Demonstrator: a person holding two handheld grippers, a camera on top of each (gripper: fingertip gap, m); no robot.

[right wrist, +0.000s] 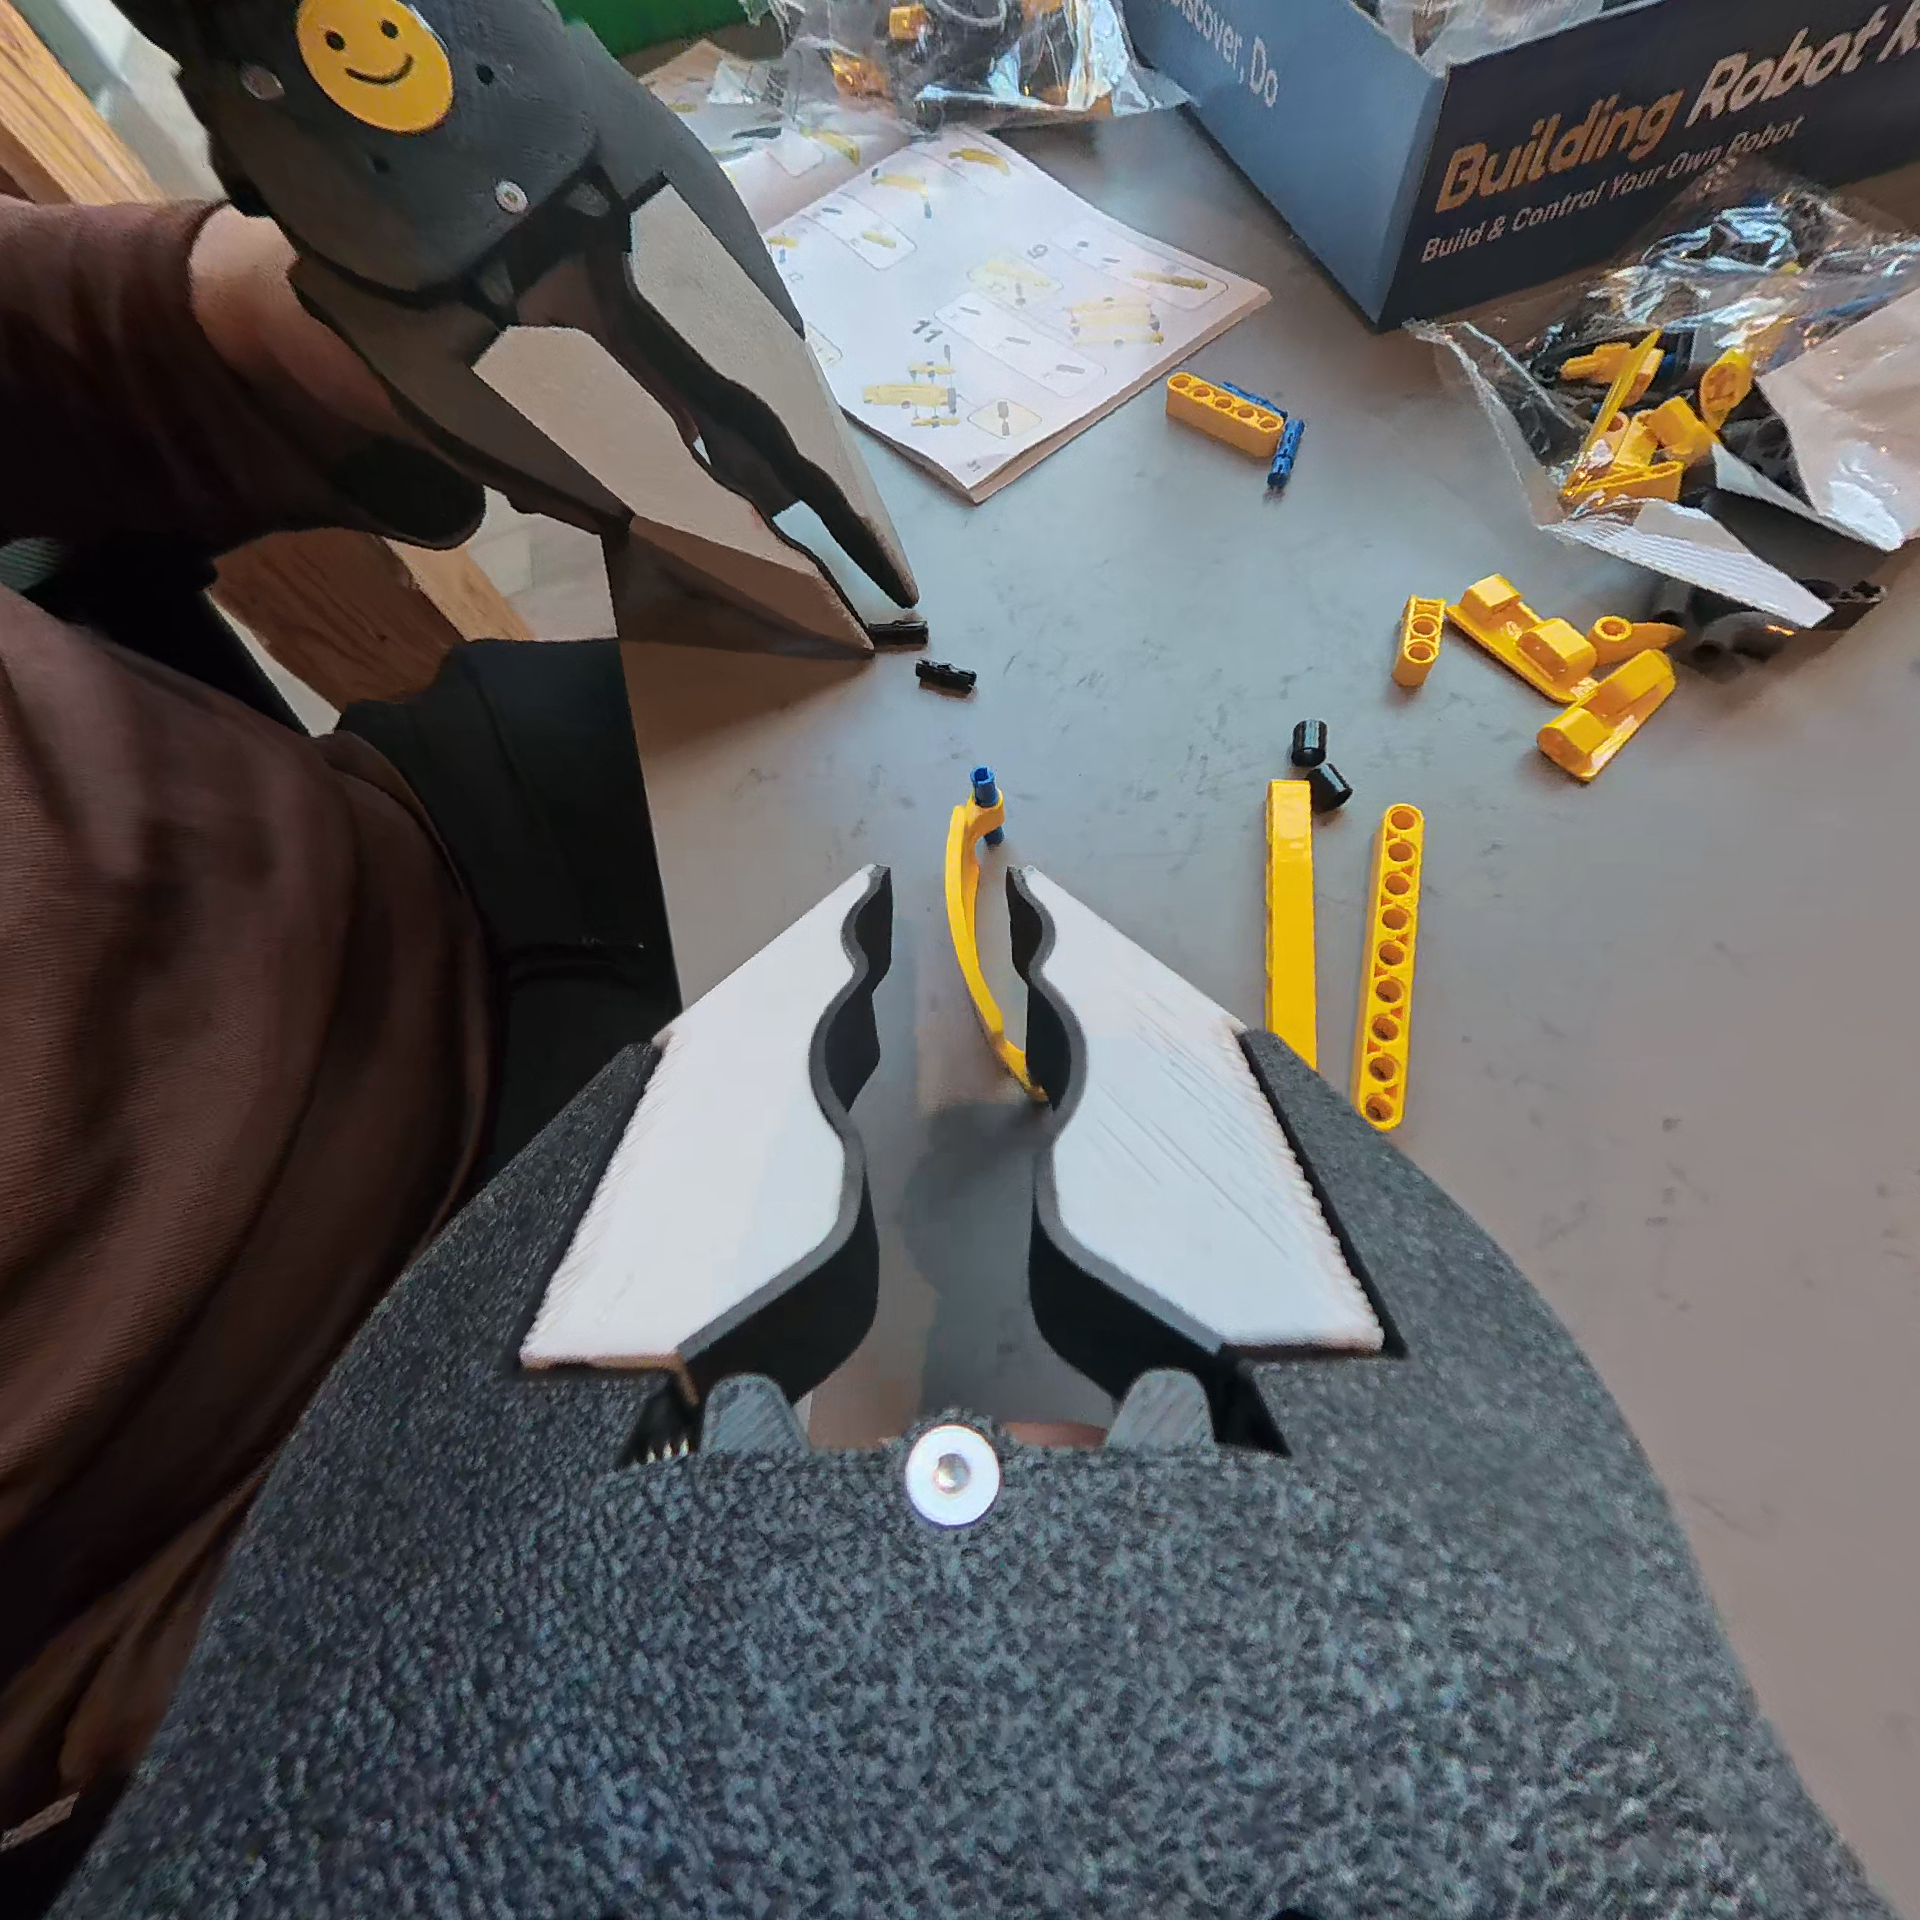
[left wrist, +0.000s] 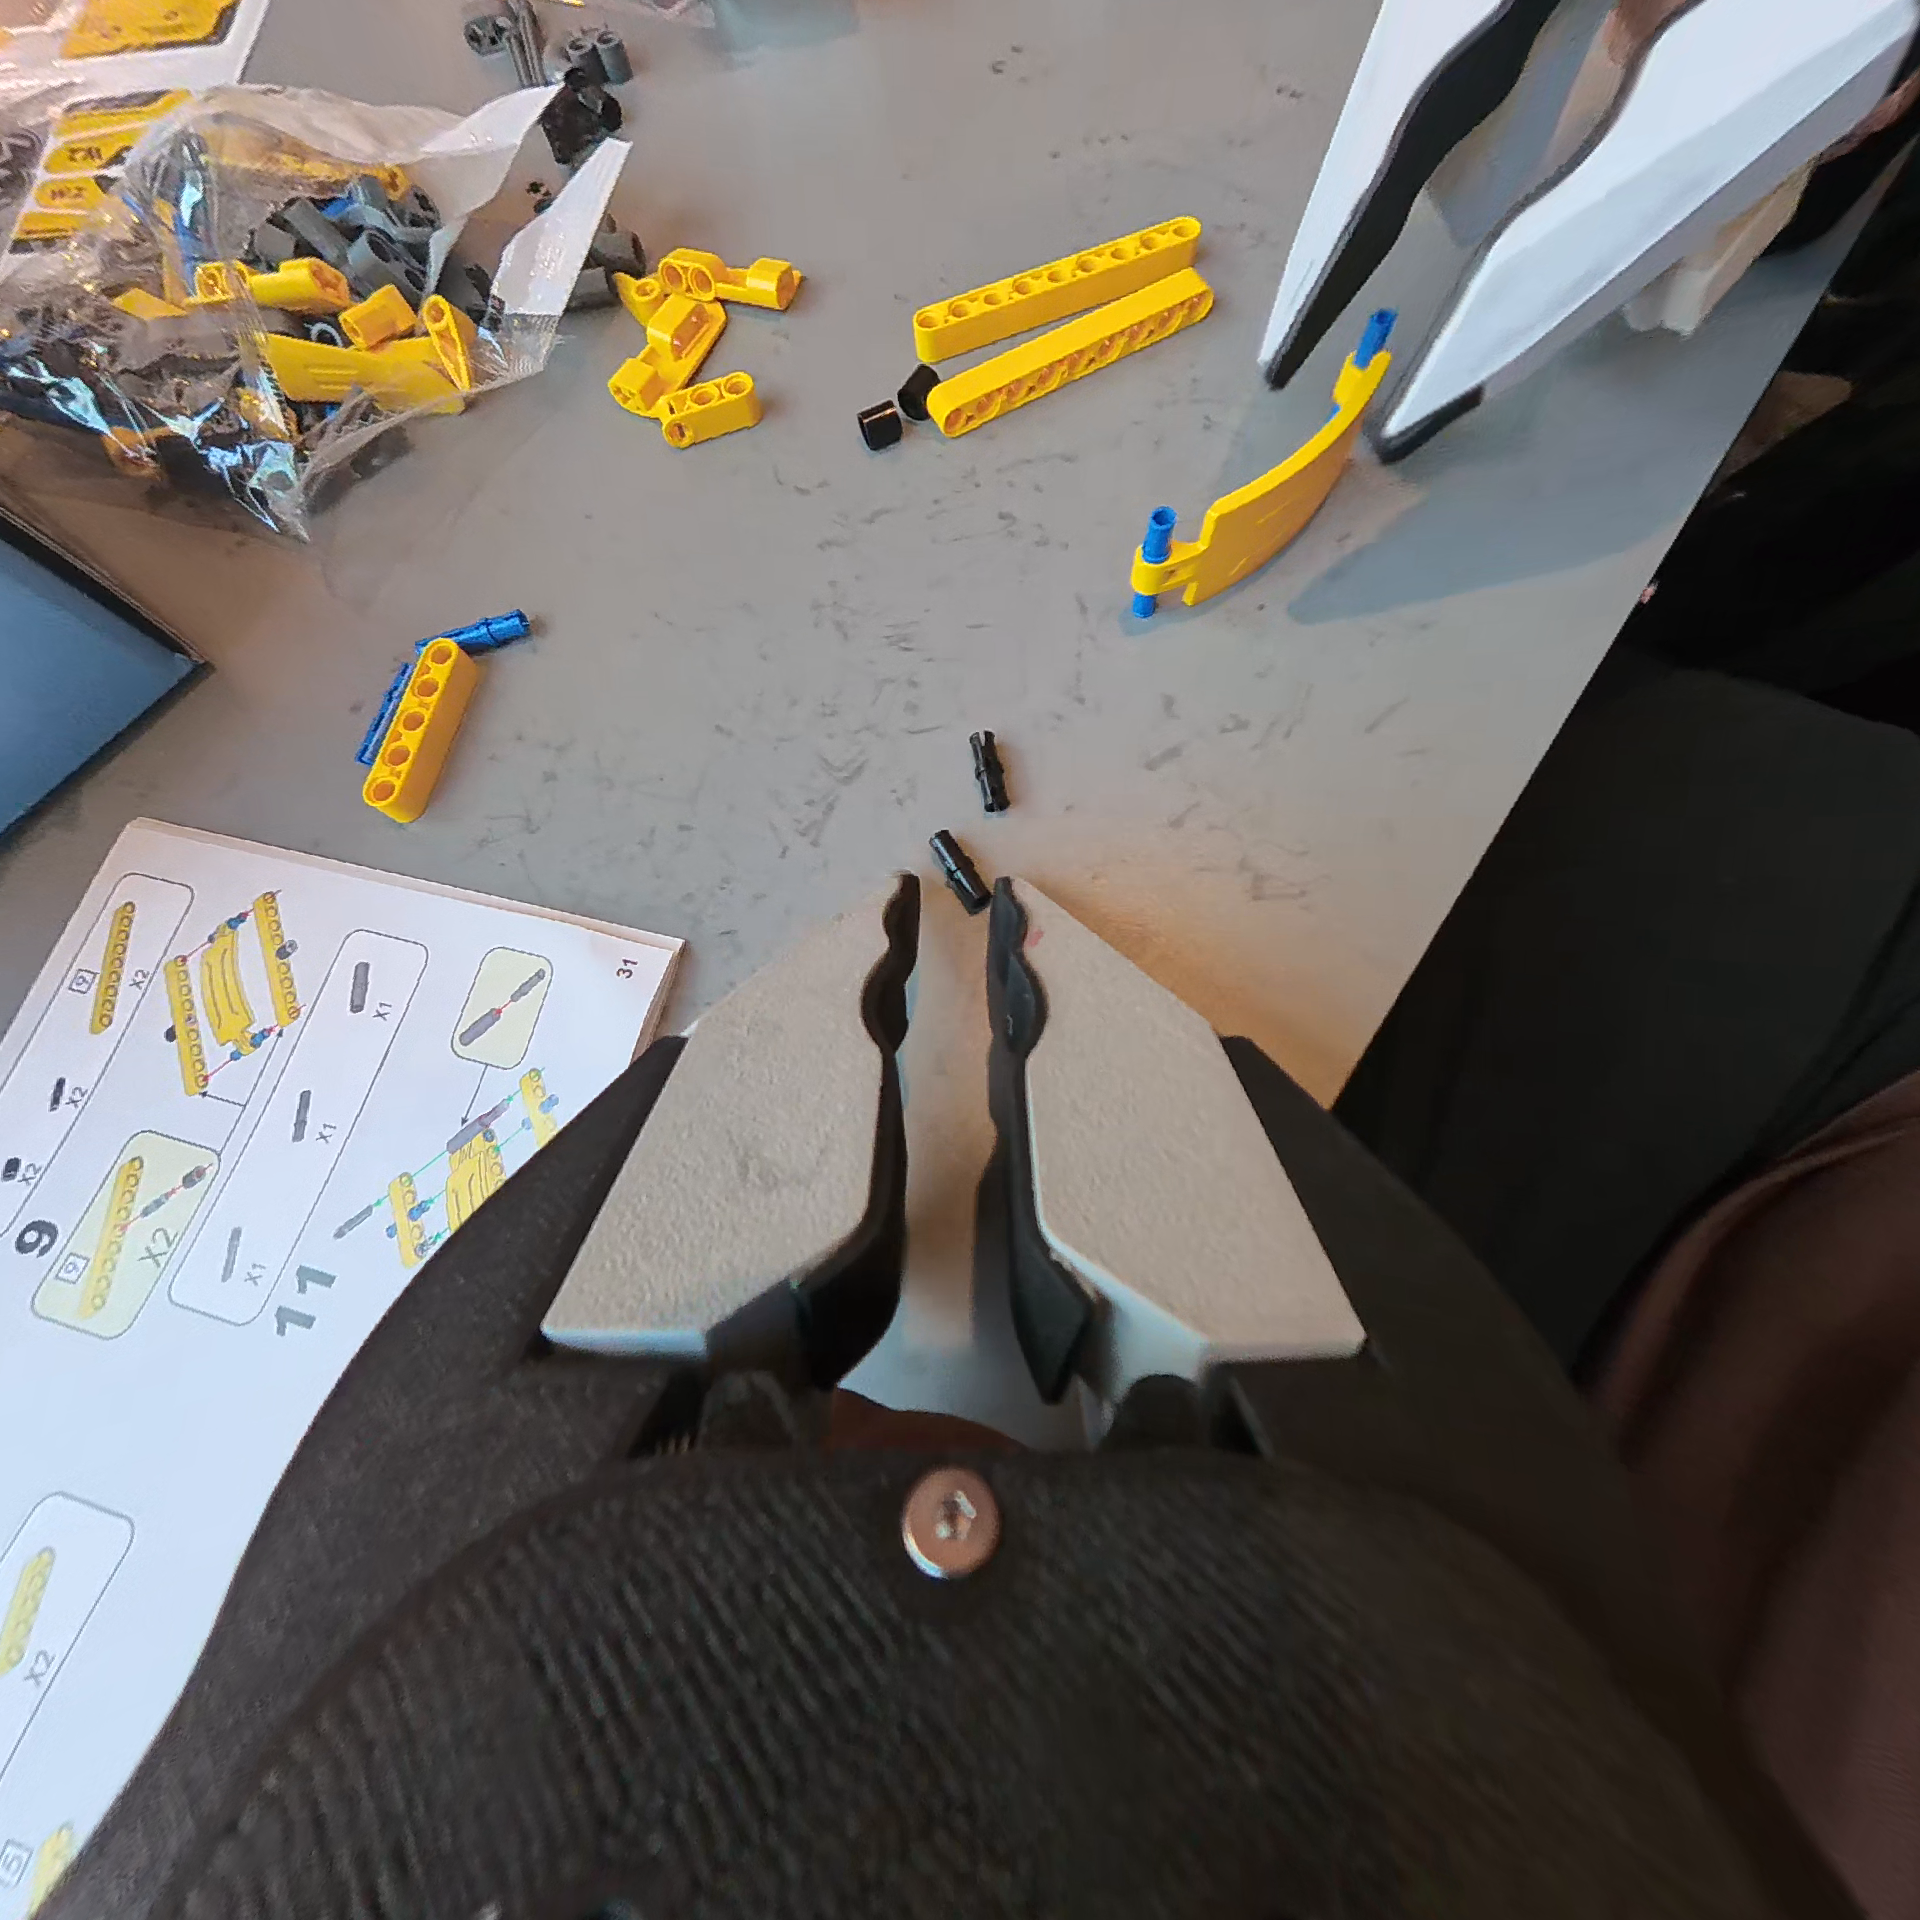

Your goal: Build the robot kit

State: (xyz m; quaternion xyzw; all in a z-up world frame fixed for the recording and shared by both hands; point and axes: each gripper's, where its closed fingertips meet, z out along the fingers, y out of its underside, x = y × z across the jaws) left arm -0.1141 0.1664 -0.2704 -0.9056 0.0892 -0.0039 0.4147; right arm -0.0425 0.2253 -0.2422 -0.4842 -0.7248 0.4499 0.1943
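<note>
My left gripper hovers low over the grey table, jaws a narrow gap apart. A small black pin lies on the table right at its tips, one end between them. A second black pin lies just beyond. In the right wrist view the left gripper points down at the same pin. My right gripper is open. A curved yellow panel with blue pins stands on edge between its fingers, ungripped. The left wrist view shows the panel with one end between the right gripper's tips.
Two long yellow beams and two black bushes lie right of the panel. A short yellow beam with blue pins, a pile of small yellow parts, an open parts bag, an instruction booklet and a blue box lie around. There is about 11 cm between the tips of the two grippers.
</note>
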